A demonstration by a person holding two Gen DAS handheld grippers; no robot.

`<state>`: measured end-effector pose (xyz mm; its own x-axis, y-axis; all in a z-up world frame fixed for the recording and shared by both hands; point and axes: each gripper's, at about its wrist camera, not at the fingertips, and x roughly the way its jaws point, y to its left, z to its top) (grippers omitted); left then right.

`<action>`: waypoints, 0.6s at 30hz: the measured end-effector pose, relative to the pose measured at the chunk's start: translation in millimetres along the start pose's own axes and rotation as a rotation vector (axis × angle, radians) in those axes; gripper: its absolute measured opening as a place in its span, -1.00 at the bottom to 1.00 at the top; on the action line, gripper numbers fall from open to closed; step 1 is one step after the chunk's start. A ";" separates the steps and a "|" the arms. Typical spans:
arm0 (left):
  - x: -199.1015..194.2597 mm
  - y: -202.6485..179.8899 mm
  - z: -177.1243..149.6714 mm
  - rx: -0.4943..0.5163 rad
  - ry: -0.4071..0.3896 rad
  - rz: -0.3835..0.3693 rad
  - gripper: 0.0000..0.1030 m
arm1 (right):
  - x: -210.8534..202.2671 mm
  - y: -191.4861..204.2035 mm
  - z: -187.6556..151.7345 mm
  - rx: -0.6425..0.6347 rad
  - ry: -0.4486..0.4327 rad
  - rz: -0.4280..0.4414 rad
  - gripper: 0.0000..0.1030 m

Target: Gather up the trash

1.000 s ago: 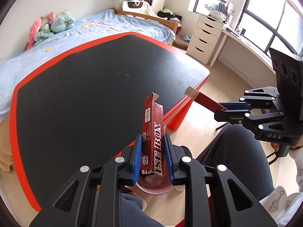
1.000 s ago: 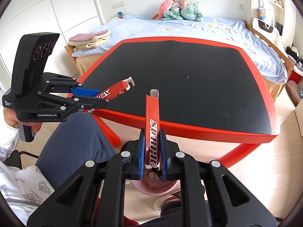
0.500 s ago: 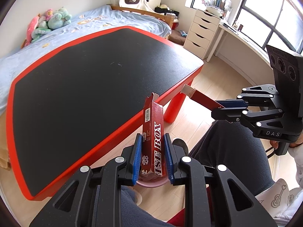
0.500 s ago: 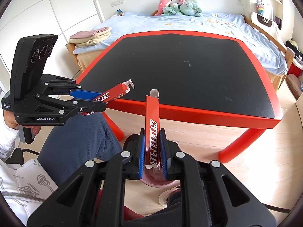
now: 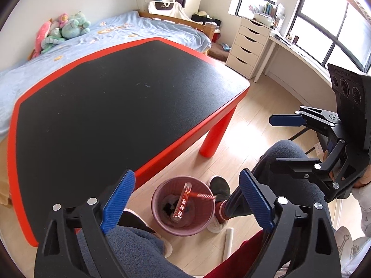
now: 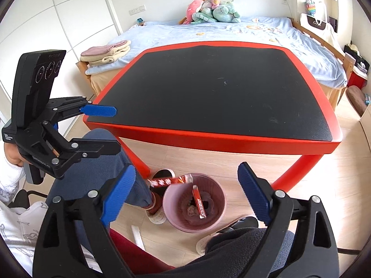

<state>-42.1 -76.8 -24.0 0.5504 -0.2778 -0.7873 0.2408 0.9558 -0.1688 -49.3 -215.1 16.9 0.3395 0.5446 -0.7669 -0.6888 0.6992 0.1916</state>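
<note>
A pink trash bin [image 5: 160, 217] [image 6: 219, 220] stands on the wooden floor between the person's feet. One red box piece [image 5: 182, 202] [image 6: 199, 201] lies inside it. A second red piece [image 5: 200, 195] [image 6: 170, 181] is at the bin's rim, in the air or resting there. My left gripper [image 5: 185, 199] is open and empty above the bin; it also shows in the right wrist view [image 6: 102, 129]. My right gripper [image 6: 185, 197] is open and empty above the bin; it also shows in the left wrist view [image 5: 281, 141].
The red-edged black table [image 5: 104, 106] [image 6: 215, 88] stands just beyond the bin, its legs [image 5: 212, 136] [image 6: 292, 173] close by. The person's knees and slippered feet [image 5: 216, 185] surround the bin. A white tube [image 6: 136, 232] lies on the floor. A bed and a drawer unit [image 5: 248, 44] stand behind.
Both grippers have opened and let go of their red box pieces, which have dropped to the pink bin. Both views have tilted down toward the floor.
</note>
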 end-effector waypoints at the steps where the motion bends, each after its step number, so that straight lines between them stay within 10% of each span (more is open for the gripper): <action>1: 0.4 0.6 0.2 -0.003 0.004 0.002 0.73 | 0.7 -0.5 -0.3 0.003 0.003 -0.004 0.76; 18: -11.7 6.2 -4.2 -0.045 -0.022 0.034 0.85 | 2.1 -5.4 2.4 0.053 0.001 -0.004 0.87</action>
<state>-50.4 -67.3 -18.4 0.5754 -0.2470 -0.7797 0.1861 0.9678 -0.1693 -43.3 -216.6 15.7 0.3415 0.5416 -0.7681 -0.6528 0.7246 0.2207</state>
